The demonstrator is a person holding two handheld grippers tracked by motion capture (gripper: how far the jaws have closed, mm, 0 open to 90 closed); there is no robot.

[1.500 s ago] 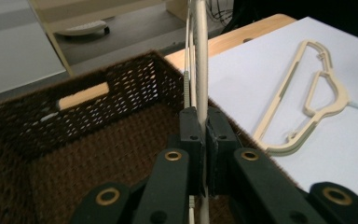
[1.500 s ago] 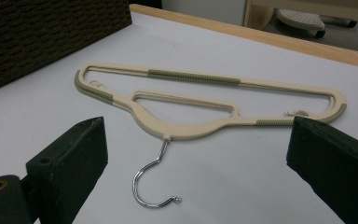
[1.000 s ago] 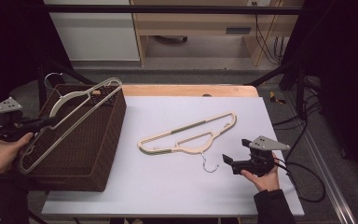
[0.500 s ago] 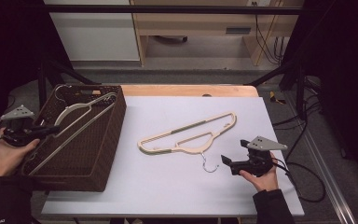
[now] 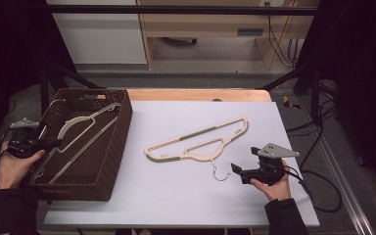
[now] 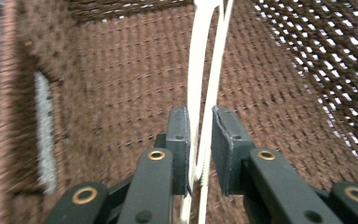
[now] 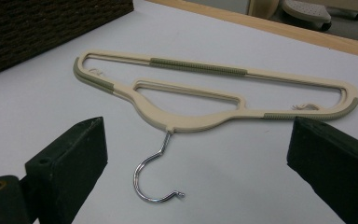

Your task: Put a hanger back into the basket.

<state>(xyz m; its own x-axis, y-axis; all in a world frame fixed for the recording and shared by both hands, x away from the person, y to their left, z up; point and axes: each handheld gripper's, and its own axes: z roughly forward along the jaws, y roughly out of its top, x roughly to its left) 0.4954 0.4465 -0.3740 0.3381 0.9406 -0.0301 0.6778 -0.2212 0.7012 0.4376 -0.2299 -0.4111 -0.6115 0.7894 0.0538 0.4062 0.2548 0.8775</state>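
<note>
Two hangers are in play: a white hanger lying inside the brown wicker basket at the left of the counter, and a beige hanger flat on the counter's middle with its metal hook pointing toward the person; the step in hand looks like dropping the white one off; the left tongs reach over the basket's near wall, and the left gripper view shows their jaws a little apart with the white hanger between them, having just been opening, so the grip seems let go rather than pressing; the right tongs rest on the counter just beside the hook, jaws spread wide and holding nothing, the beige hanger lying ahead of them; next, I judge, the left tongs must lift clear of the basket without snagging, and the right must close on the beige hanger.
</note>
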